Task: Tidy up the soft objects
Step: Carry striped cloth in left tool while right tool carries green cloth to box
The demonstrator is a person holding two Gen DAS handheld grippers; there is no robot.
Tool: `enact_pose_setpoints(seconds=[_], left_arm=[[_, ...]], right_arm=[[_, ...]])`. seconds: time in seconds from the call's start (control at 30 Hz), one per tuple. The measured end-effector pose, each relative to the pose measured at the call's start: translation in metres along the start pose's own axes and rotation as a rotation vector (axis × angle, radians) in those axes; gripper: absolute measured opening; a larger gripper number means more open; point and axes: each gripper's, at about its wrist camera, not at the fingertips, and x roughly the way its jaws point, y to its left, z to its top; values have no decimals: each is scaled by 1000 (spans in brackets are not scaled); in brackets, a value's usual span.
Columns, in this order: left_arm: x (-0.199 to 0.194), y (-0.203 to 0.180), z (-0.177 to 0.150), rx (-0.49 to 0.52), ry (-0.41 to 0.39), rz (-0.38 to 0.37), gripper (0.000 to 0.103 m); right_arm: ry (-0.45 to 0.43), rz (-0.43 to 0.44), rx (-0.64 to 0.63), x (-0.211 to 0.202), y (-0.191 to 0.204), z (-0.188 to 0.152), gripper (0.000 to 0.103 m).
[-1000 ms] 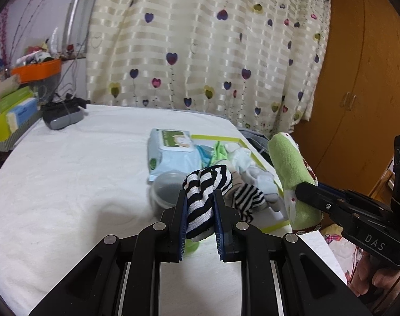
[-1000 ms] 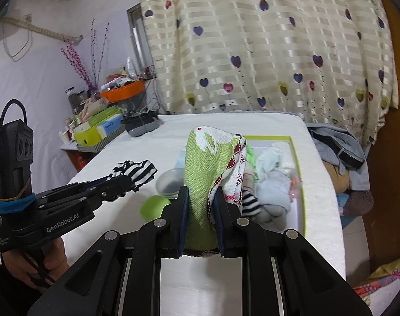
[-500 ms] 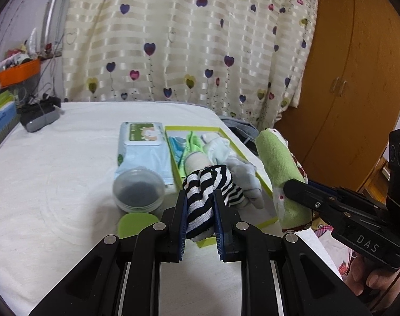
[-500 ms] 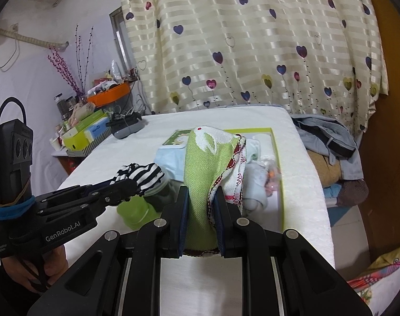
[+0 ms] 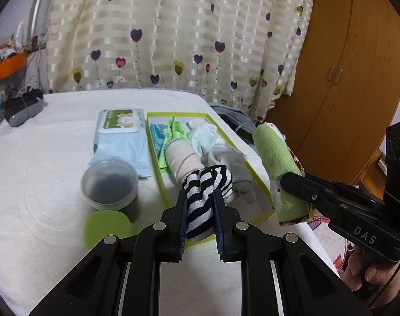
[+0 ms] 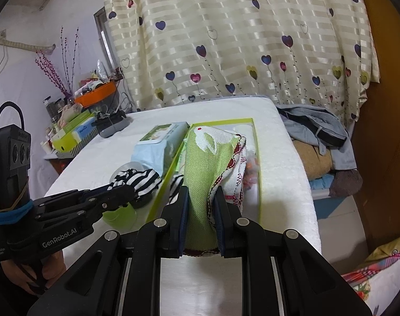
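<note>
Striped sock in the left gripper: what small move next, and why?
Probably ease the left gripper forward and down over the green-rimmed tray, then let go. Its jaws are shut on the striped sock, which hangs at the tray's near edge, and other socks already lie inside.

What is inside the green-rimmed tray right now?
In the tray: a cream sock with a pink stripe, a white sock, a grey sock, and green and blue cloth. The held striped sock hides the near corner.
</note>
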Motion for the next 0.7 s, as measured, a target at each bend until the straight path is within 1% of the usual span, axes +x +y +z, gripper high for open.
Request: enact_pose_setpoints(seconds=[0.5, 0.7], left_arm=[[40, -13, -5, 14, 94, -58, 16], [57, -14, -8, 7, 137, -58, 16]], right_arm=[[44, -1, 9, 21, -15, -1, 19], [58, 3, 13, 28, -21, 0, 19]])
